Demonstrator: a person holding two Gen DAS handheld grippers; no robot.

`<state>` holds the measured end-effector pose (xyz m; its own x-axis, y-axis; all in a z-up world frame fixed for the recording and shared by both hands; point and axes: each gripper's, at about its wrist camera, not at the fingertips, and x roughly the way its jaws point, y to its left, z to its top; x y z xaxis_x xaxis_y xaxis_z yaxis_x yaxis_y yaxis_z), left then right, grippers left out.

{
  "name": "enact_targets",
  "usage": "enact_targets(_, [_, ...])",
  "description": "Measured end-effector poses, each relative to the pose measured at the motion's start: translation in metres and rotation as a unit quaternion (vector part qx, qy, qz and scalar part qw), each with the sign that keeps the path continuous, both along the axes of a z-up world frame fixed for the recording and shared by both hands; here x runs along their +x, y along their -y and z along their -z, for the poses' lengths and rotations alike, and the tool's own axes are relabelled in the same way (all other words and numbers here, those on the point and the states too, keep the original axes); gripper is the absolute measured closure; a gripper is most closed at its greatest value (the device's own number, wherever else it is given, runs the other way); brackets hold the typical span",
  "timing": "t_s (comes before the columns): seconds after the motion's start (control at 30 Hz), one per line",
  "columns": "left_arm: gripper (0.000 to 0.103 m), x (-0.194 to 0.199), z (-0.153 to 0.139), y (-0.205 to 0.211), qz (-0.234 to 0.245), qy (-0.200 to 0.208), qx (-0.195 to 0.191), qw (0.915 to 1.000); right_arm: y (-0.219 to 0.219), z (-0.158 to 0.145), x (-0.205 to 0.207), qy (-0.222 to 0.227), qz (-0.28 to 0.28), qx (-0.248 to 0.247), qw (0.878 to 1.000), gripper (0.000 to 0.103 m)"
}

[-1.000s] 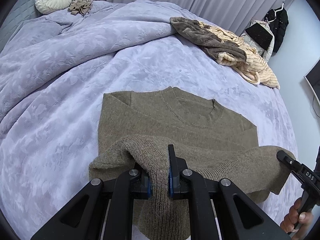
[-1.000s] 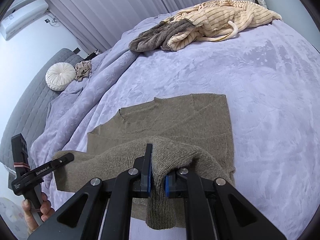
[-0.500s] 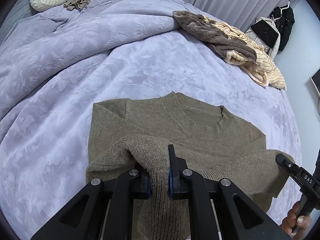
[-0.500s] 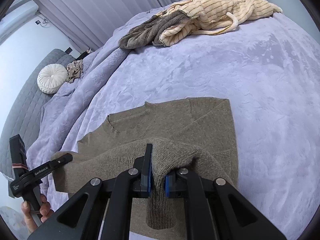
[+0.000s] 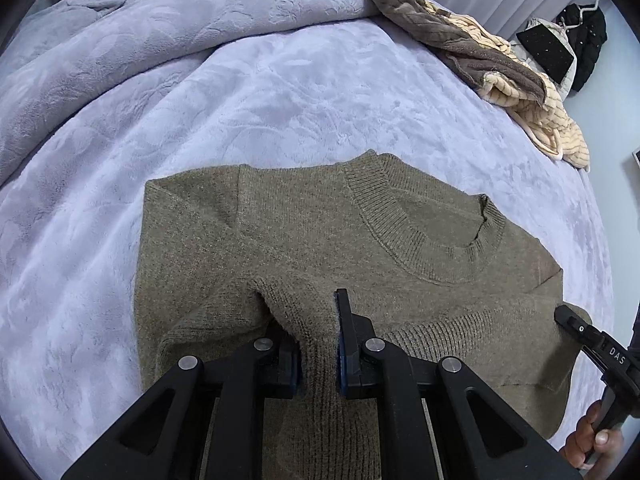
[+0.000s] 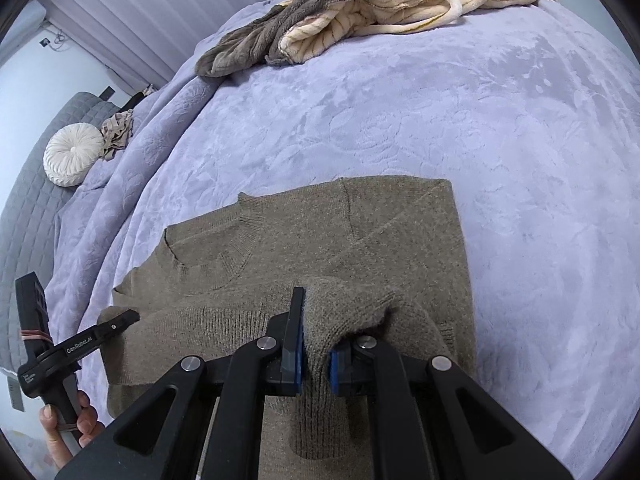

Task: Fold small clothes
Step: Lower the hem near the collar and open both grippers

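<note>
Left tool (image 5: 318,344): clamped on the sweater's lower hem.
Right tool (image 6: 316,354): pinching the same hem.
Sweater (image 5: 304,236): olive knit, on the lavender bed (image 5: 280,92), hem raised over its body.

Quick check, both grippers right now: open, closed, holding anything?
Left gripper: closed on the bottom hem of the olive sweater.
Right gripper: closed on the same sweater's hem, at its other side.
</note>
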<state>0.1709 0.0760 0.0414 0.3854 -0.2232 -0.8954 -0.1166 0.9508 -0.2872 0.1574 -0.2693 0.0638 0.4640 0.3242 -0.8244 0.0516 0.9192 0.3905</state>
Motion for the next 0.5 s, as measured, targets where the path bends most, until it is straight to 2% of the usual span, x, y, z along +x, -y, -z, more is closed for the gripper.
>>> enact_targets(0.1, [0.088,0.003,0.004,0.0,0.006,-0.002,-0.009,0.9999,0.001,0.006,0.003,-0.008,0.0,0.001,1.0,0.092])
enact_targets(0.17, [0.078,0.004,0.006,-0.001,0.012,-0.003,-0.022,0.9997,0.002,0.01,0.003,-0.014,0.0,0.01,1.0,0.089])
enact_targets(0.2, [0.069,0.003,0.007,-0.002,0.017,-0.003,-0.035,0.9993,0.003,0.011,0.004,-0.016,0.0,0.014,1.0,0.088])
enact_targets(0.23, [0.057,0.002,0.007,-0.002,0.021,-0.001,-0.045,0.9988,0.003,0.012,0.004,-0.017,-0.002,0.022,1.0,0.081])
enact_targets(0.27, [0.051,0.0,0.006,-0.004,0.023,0.001,-0.054,0.9983,0.004,0.012,0.002,-0.017,-0.003,0.027,0.999,0.074])
enact_targets(0.3, [0.046,-0.002,0.005,-0.005,0.022,0.003,-0.059,0.998,0.003,0.012,0.0,-0.014,-0.004,0.03,0.999,0.054])
enact_targets(0.33, [0.046,-0.005,0.003,-0.005,0.023,0.006,-0.059,0.998,0.003,0.011,-0.004,-0.006,-0.008,0.034,0.999,0.044])
enact_targets(0.5, [0.046,-0.021,0.001,-0.008,0.03,0.004,-0.074,0.9968,-0.006,0.01,-0.015,-0.003,-0.021,0.021,1.0,0.043])
